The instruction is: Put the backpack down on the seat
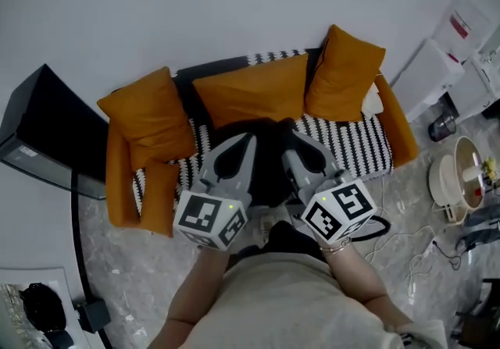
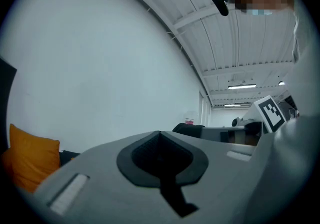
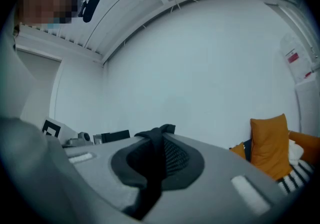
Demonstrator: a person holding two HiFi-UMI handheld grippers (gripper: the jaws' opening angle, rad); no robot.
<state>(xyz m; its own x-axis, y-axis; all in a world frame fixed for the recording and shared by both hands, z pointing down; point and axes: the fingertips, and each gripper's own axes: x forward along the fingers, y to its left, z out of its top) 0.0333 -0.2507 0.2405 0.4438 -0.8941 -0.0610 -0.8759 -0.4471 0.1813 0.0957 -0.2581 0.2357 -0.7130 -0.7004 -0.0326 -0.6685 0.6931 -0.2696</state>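
The black backpack point(image 1: 269, 156) hangs between my two grippers, just above the front of the sofa's black-and-white striped seat point(image 1: 355, 144). My left gripper point(image 1: 242, 143) reaches into its left side. In the left gripper view the jaws point(image 2: 161, 155) are shut with a dark strip of the bag between the pads. My right gripper point(image 1: 291, 146) holds the bag's right side. The right gripper view shows the right gripper point(image 3: 157, 155) shut on a black mesh-backed strap point(image 3: 155, 138). Most of the bag is hidden under the grippers.
Three orange cushions point(image 1: 148, 117) point(image 1: 254, 90) point(image 1: 344, 74) lean on the sofa's back, and orange arms close both ends. A black cabinet point(image 1: 43, 133) stands at the left. White appliances point(image 1: 437, 66), a round device point(image 1: 457, 179) and floor cables point(image 1: 414, 250) lie right.
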